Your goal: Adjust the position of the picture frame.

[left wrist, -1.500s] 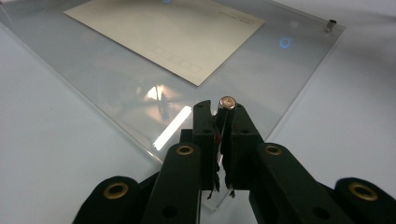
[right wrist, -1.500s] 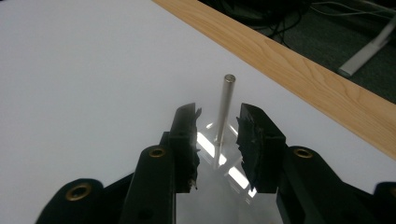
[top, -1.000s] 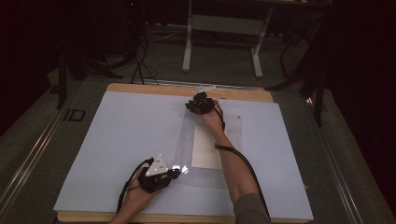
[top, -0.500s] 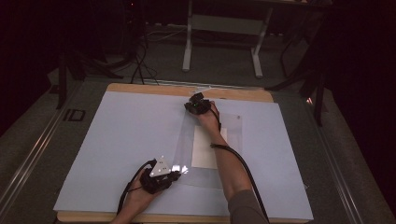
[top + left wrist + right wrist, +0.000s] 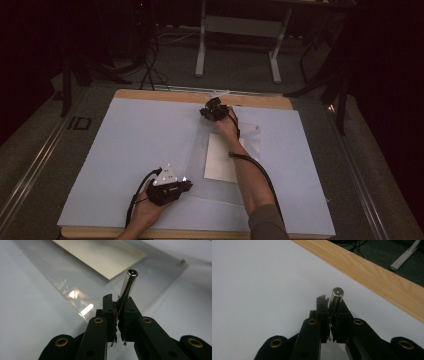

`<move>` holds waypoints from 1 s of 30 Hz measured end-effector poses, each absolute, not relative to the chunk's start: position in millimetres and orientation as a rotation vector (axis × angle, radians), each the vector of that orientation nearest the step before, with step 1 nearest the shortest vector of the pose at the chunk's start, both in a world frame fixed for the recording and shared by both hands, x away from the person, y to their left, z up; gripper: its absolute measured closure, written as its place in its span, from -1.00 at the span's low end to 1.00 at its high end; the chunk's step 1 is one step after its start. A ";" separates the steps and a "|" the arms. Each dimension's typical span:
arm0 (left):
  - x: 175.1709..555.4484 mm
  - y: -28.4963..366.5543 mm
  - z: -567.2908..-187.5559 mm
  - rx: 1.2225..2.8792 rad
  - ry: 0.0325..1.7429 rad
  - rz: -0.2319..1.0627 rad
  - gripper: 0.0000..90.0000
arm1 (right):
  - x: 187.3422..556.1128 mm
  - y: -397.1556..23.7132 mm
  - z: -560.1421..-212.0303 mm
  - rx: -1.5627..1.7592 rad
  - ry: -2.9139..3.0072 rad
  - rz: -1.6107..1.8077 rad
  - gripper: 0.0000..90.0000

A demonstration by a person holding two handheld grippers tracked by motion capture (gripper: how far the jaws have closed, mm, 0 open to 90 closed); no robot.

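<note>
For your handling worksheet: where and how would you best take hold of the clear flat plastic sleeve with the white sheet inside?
Grip the clear flat plastic sleeve at a corner or thin edge, coming in low from outside: it lies flat on the table, leaving only its rim to pinch.

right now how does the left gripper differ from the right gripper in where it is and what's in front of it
The left gripper sits at the near edge of the clear plastic sleeve; the right gripper is at the far edge, near the wooden table rim. Ahead of the left gripper lies the sleeve with the paper sheet; ahead of the right gripper lies bare white mat and wood. Both are shut, each with a shiny metal pin at its jaws.
</note>
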State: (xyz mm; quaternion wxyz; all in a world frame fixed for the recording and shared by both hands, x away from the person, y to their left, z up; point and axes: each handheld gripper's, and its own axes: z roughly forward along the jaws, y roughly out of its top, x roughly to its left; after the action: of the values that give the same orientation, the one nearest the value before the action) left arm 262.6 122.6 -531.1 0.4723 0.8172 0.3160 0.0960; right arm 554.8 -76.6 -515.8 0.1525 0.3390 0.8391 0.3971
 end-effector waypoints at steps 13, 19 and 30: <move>275.0 171.4 -514.3 1.824 0.898 0.263 0.83 | 535.3 -124.0 -489.8 0.898 2.358 1.069 0.87; 287.9 189.6 -503.5 1.788 0.936 0.304 0.83 | 522.5 -148.9 -476.0 0.902 2.341 1.109 0.88; 321.4 216.7 -492.4 1.737 0.994 0.319 0.83 | 498.9 -179.2 -463.1 0.965 2.328 1.177 0.90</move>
State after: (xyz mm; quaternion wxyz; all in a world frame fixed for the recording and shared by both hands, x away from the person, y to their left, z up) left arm 321.4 216.7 -492.4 0.5292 0.7272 0.4162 0.1336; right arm 498.9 -179.2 -463.1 0.1791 0.3413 0.8236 0.4162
